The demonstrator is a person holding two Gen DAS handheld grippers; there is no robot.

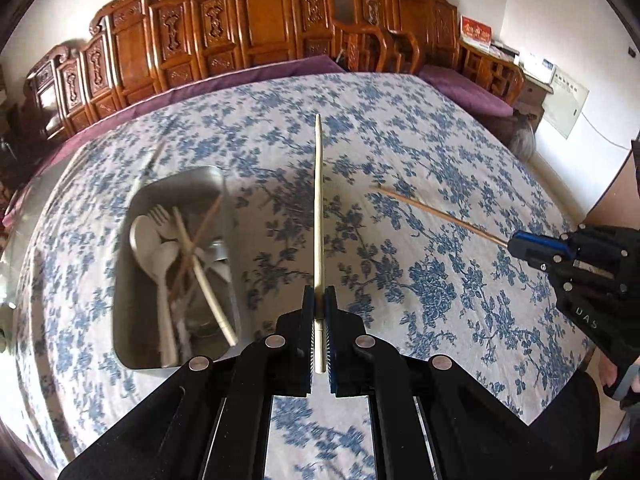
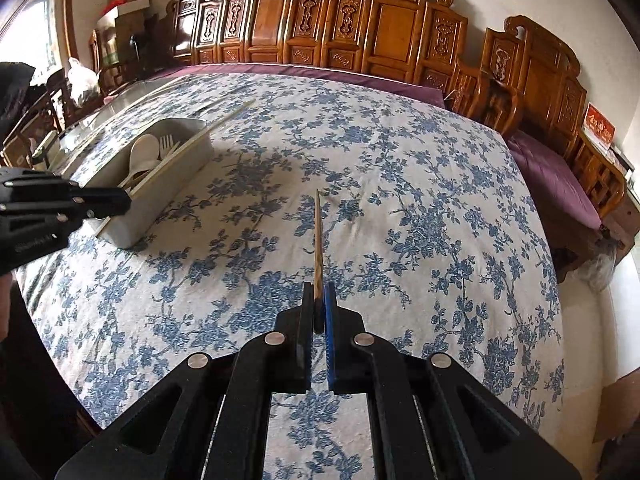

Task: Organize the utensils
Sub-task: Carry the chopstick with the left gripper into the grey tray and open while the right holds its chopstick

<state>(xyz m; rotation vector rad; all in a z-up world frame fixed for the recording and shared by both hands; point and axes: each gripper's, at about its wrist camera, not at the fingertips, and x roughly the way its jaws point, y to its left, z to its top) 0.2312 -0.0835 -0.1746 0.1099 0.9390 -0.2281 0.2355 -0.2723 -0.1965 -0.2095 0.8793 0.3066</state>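
My left gripper (image 1: 319, 294) is shut on a pale chopstick (image 1: 318, 200) that points straight ahead above the table. To its left stands a metal tray (image 1: 128, 320) holding a white spoon (image 1: 144, 240), a white fork (image 1: 160, 216) and several crossed chopsticks. My right gripper (image 2: 319, 292) is shut on a brown chopstick (image 2: 318, 240), also held off the cloth. In the left wrist view the right gripper (image 1: 516, 245) comes in from the right with the brown chopstick (image 1: 440, 216). In the right wrist view the left gripper (image 2: 120, 200) holds the pale chopstick (image 2: 224, 120) over the tray (image 2: 172, 192).
A blue floral cloth (image 1: 440, 152) covers the table. A carved wooden bench (image 1: 260, 28) with a purple cushion (image 1: 464, 88) lines the far side. Boxes (image 2: 128, 12) and clutter stand at the far left in the right wrist view.
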